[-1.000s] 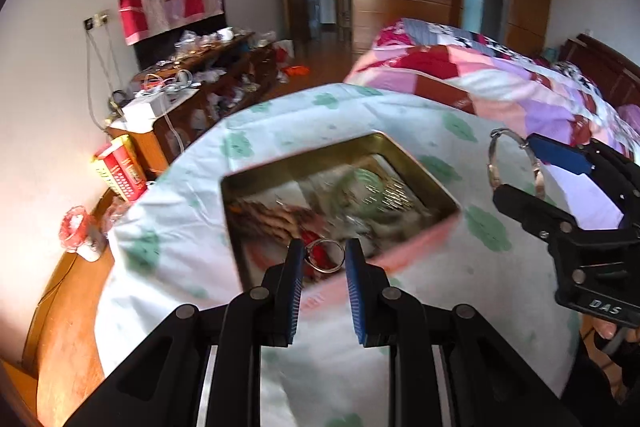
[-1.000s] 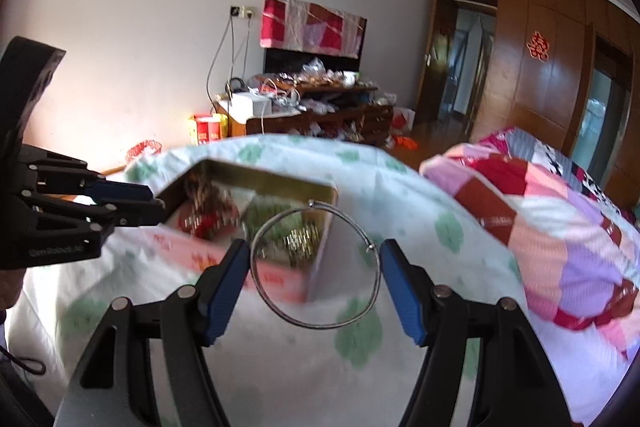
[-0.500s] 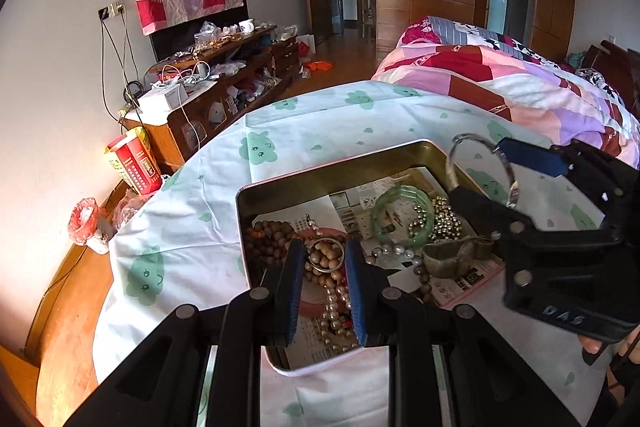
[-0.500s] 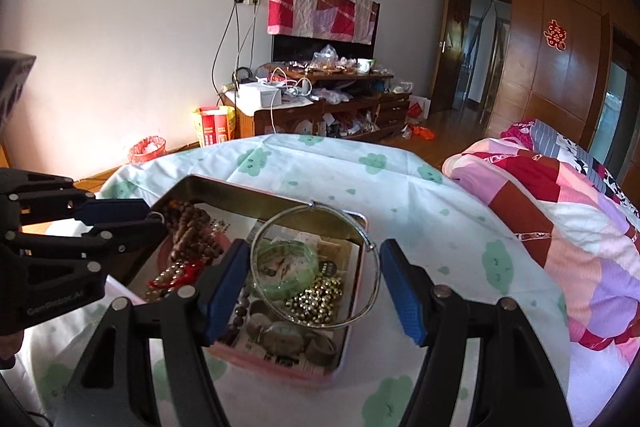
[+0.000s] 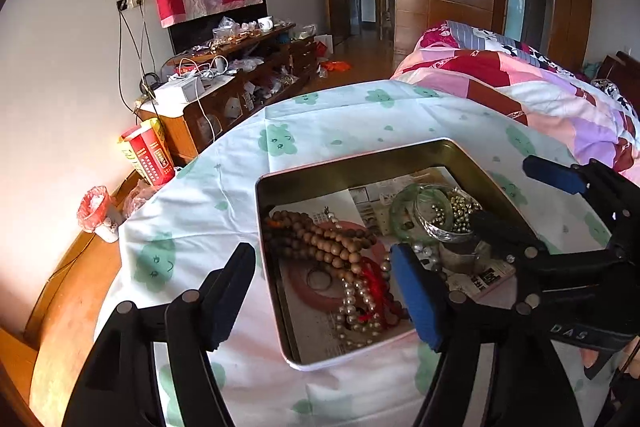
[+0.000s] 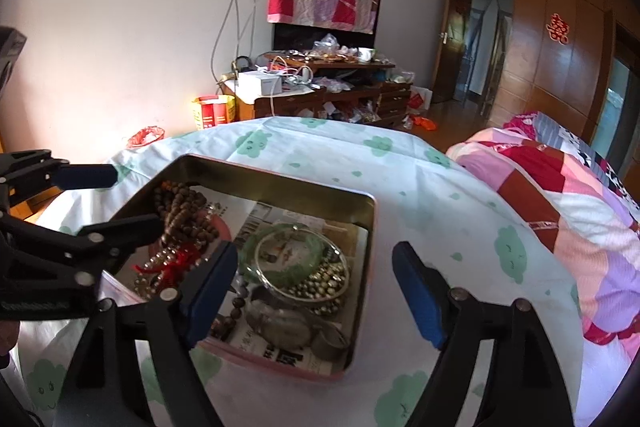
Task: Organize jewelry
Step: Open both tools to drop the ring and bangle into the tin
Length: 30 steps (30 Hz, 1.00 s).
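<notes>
Bedroom w/ wooden wardrobe doors, a patchwork quilt on the bed (image 5: 532,87) at right and a cluttered wooden cabinet (image 6: 320,95) against the white wall; up front, a desk under a white cloth w/ green cloud prints (image 5: 352,123); on it sits an open rectangular tin (image 5: 360,163) lined w/ newspaper.

Inside the tin: brown wooden bead strand (image 5: 320,239) on the side by the left gripper, pearl-like beads w/ a red tassel (image 5: 360,303) nearer the cam, a small metal ring (image 5: 319,279) lying flat on a pink disc, green bangle (image 6: 292,255) w/ a thin silver bangle (image 6: 304,263) resting on top of it, gold beads beside them.

Left gripper (image 5: 324,303): jaws have just been opening, now spread wide, nothing pressed between the pads; small ring lies loose in the tin below. Right gripper (image 6: 316,291): jaws also just widened, open over the tin's right half; silver bangle lies free on the green one, not gripped.
</notes>
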Available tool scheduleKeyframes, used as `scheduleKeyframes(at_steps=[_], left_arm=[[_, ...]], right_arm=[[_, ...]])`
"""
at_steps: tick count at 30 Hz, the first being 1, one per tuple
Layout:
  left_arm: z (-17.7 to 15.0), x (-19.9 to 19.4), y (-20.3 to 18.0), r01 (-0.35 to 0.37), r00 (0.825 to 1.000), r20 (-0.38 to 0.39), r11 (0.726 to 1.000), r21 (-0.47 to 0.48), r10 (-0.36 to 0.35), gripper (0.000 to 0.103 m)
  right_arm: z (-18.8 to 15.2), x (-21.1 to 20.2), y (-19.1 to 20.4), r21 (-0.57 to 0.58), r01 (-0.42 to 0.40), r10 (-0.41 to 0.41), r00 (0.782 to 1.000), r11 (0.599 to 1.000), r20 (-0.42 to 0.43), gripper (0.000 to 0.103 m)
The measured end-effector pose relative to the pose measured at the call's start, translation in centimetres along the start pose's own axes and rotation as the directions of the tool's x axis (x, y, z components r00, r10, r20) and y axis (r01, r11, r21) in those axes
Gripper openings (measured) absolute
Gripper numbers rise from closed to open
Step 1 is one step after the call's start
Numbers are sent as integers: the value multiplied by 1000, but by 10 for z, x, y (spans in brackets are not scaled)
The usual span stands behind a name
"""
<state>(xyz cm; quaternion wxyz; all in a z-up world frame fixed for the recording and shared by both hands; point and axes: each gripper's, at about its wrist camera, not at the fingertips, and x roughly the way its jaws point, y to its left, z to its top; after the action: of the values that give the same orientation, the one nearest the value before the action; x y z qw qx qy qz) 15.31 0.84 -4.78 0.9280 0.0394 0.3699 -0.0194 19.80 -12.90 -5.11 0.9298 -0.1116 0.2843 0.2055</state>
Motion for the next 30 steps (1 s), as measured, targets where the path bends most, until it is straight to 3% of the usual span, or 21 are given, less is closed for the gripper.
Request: scheduleKeyframes(at_steps=[30], left_arm=[[-20,-38,6,38,998,51,995,-95,-33,71]], right_arm=[[-12,-42,6,39,40,-42,998,998,54,91]])
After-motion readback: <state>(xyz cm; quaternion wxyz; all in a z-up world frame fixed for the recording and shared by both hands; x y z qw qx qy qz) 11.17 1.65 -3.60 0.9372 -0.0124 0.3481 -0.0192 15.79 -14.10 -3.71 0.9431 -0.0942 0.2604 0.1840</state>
